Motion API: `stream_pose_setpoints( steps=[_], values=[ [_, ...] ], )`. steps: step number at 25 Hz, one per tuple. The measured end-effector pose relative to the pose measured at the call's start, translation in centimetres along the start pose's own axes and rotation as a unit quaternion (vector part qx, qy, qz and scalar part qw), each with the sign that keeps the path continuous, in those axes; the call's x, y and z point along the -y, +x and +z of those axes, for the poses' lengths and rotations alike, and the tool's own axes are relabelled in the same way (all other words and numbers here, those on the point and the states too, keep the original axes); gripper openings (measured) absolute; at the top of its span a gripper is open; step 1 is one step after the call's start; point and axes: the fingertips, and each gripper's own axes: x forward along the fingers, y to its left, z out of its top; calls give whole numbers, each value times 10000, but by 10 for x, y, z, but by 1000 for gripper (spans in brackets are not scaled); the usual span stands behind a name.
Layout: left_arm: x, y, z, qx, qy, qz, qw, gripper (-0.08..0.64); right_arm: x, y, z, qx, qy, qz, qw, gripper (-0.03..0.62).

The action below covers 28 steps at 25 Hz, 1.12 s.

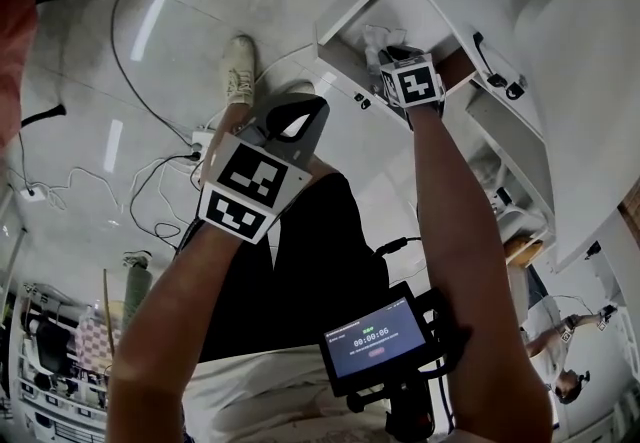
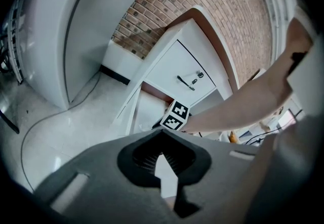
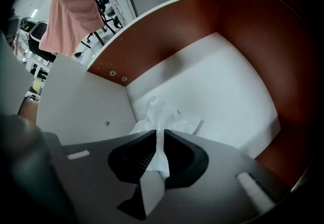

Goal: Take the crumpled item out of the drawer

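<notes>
Because the crumpled white translucent sheet (image 3: 163,113) lies by the left wall of the open brown-sided white drawer (image 3: 228,76), centre frame, the right claw (image 3: 160,134) reaches inside, jaws pinched on its near edge, ready for lifting; the left claw (image 2: 161,130), jaws together and empty, hangs clear outside

- Left gripper (image 2: 162,131) low in frame, jaws closed tip to tip, nothing between them.
- Beyond, white cabinet (image 2: 172,63) against a brick wall (image 2: 202,5); drawer (image 2: 147,109) pulled open below a door with a black handle (image 2: 185,82).
- Marker cube (image 2: 175,116) at the drawer's mouth, bare forearm (image 2: 243,101) reaching in from the right.
</notes>
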Motion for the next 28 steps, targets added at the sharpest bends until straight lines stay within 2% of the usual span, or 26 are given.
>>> stream_pose_setpoints(
  steps=[6, 12, 19, 28],
  values=[
    [0, -1, -1, -55, 51, 40, 10000, 0, -12, -6, 7, 38, -240, 118, 9996, 20],
    [14, -8, 9, -72, 235, -37, 9997, 0, -15, -32, 16, 238, -357, -57, 9991, 17],
    [38, -27, 25, -135, 600, -117, 9980, 0, -22, -79, 33, 703, -242, -165, 9971, 14],
    [68, -59, 35, -195, 745, -108, 9970, 0, -37, -145, 25, 1140, 136, -199, 9932, 12]
  ],
)
